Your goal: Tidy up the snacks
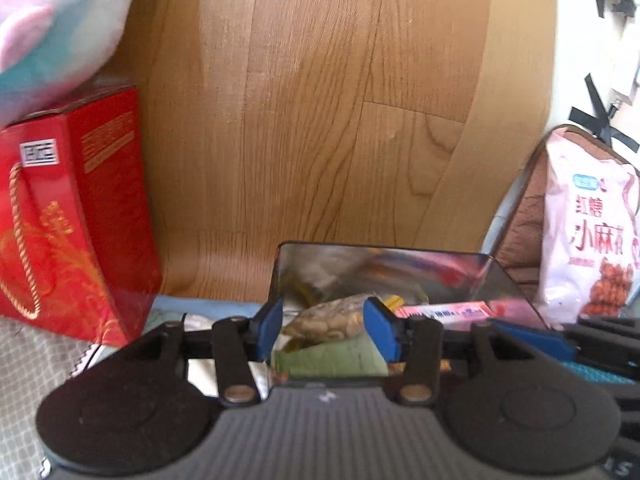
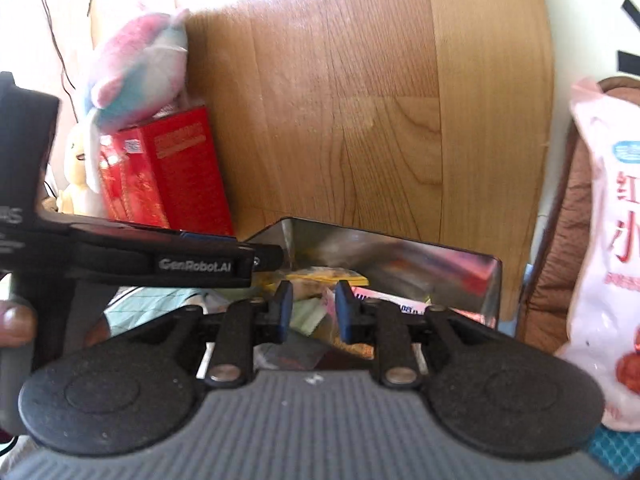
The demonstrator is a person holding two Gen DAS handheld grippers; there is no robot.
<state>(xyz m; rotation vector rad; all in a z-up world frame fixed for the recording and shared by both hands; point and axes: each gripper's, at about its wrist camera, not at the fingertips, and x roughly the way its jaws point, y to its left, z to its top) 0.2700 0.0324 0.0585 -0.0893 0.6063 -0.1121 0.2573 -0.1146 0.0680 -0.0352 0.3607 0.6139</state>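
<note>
Progress: the metal tin (image 1: 496, 276) already held a jumble of small packets, so by my judgement much of the sorting was done; how full it was could not be told.
Left to do: the large pink-and-white snack bag (image 1: 588, 236) stood outside the tin, leaning on a brown cushion (image 1: 524, 220) to its right, apparently not yet put away.
Left tongs (image 1: 322, 330): about half open, the blue pads either side of a clear packet of pale nuts (image 1: 332, 318) over the tin; whether the pads pressed the packet or only framed it, I could not tell.
Right tongs (image 2: 311, 310): narrowly parted over the tin's contents, with wrappers showing in the gap; nothing clearly gripped.
Snacks in the tin: a pink-and-white striped packet (image 1: 444, 312) lay to the right of the nuts, a green wrapper (image 1: 332, 360) below them and a yellow packet (image 2: 320, 276) towards the far wall.
Surroundings: a red gift box (image 1: 76, 216) stood to the left with a plush toy (image 1: 60, 28) resting on it; a wooden panel (image 1: 320, 100) rose behind.
Surface: the tin seemed to sit on light patterned cloth, perhaps bedding; uncertain.
</note>
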